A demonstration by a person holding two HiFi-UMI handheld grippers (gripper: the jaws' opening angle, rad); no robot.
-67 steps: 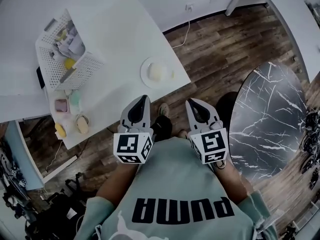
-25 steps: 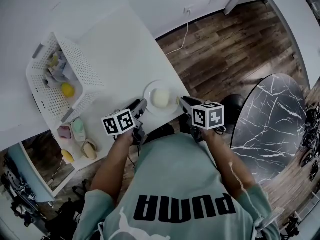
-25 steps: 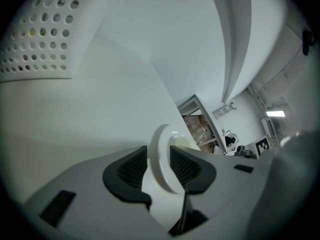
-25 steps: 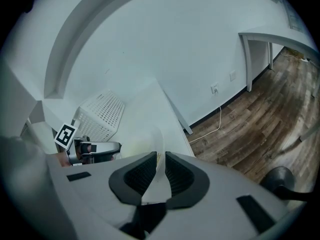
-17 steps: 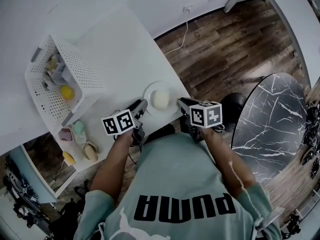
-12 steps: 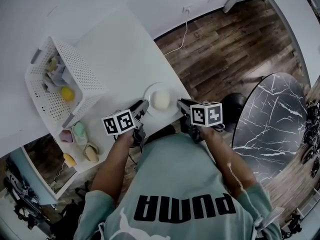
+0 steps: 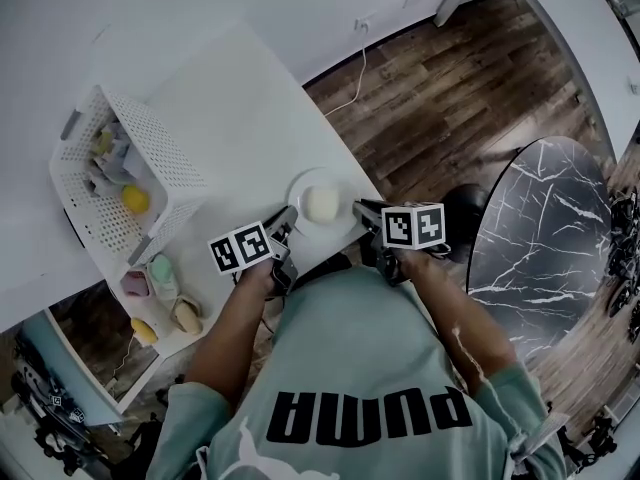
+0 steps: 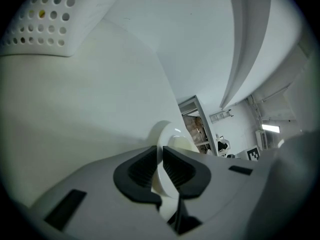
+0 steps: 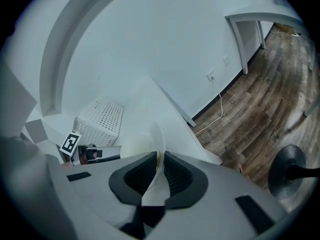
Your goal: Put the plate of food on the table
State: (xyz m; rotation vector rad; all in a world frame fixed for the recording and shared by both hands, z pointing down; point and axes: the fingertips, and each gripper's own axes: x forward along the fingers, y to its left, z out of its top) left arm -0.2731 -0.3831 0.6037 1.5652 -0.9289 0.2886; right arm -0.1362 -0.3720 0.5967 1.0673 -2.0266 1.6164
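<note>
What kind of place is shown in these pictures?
Probably a living or studio room indoors: wood-plank floor, a white table bearing a plate of food and a perforated basket, and a round marble-patterned table nearby.

The round white plate (image 7: 303, 186) sits at the bench (image 7: 240, 98) corner with a pale lump of food (image 7: 322, 204). My left fingers (image 8: 142, 170) just closed on its rim; my right fingers (image 9: 177, 176) pinch the other side.
</note>
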